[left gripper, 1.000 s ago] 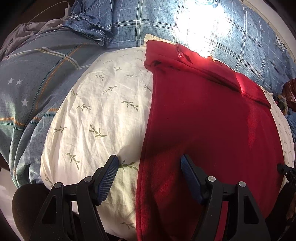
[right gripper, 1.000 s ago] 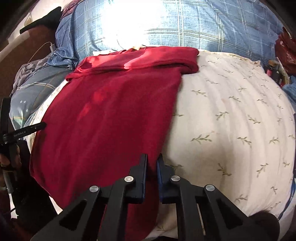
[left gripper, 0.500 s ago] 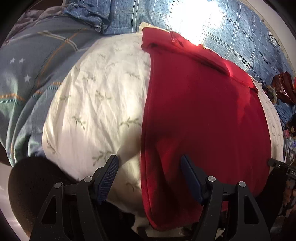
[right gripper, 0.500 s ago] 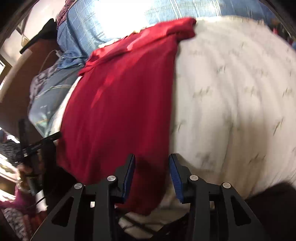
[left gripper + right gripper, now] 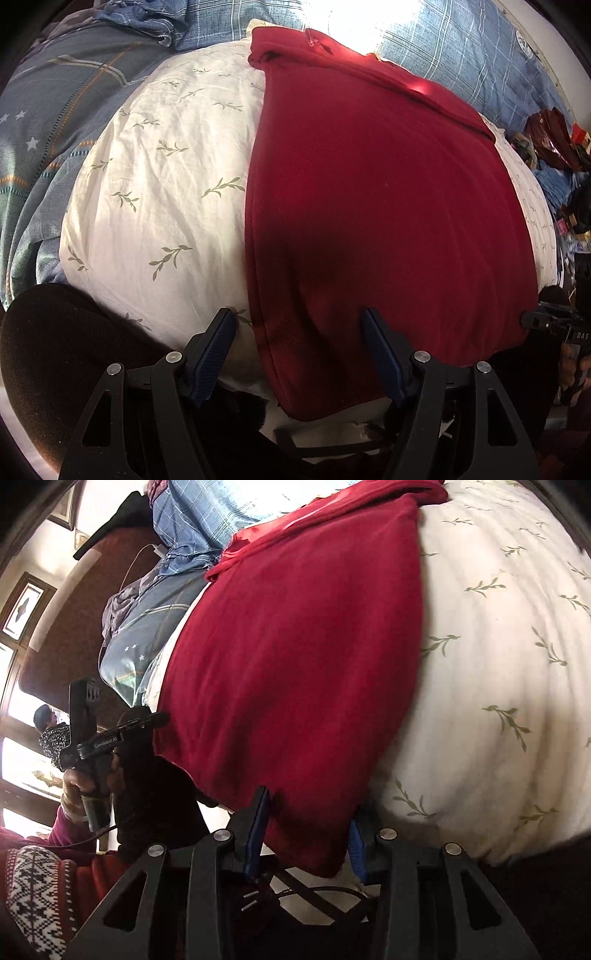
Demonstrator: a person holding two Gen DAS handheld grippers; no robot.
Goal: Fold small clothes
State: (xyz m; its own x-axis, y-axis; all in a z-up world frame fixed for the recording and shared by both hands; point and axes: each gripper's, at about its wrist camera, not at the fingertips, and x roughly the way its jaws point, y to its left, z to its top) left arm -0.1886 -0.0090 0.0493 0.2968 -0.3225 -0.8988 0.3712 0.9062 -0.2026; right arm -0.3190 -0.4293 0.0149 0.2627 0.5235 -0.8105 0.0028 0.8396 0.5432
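Note:
A dark red garment (image 5: 376, 206) lies flat on a white leaf-print pillow (image 5: 166, 184), its far end folded over. It also shows in the right wrist view (image 5: 295, 657). My left gripper (image 5: 299, 350) is open, its jaws astride the garment's near left edge. My right gripper (image 5: 308, 830) is open, its jaws astride the garment's near right corner, which hangs over the pillow's edge. The left gripper's handle (image 5: 110, 738) shows in the right wrist view, held in a hand.
Blue plaid bedding (image 5: 461, 48) lies behind the pillow. A grey-blue starred quilt (image 5: 48, 122) lies to the left. Clutter and a dark red bag (image 5: 550, 136) sit at the far right. A wooden headboard (image 5: 74, 635) stands at the left.
My right gripper has opened from shut and pulled back to the garment's near corner. My left gripper stayed open and drew back toward the near edge of the pillow.

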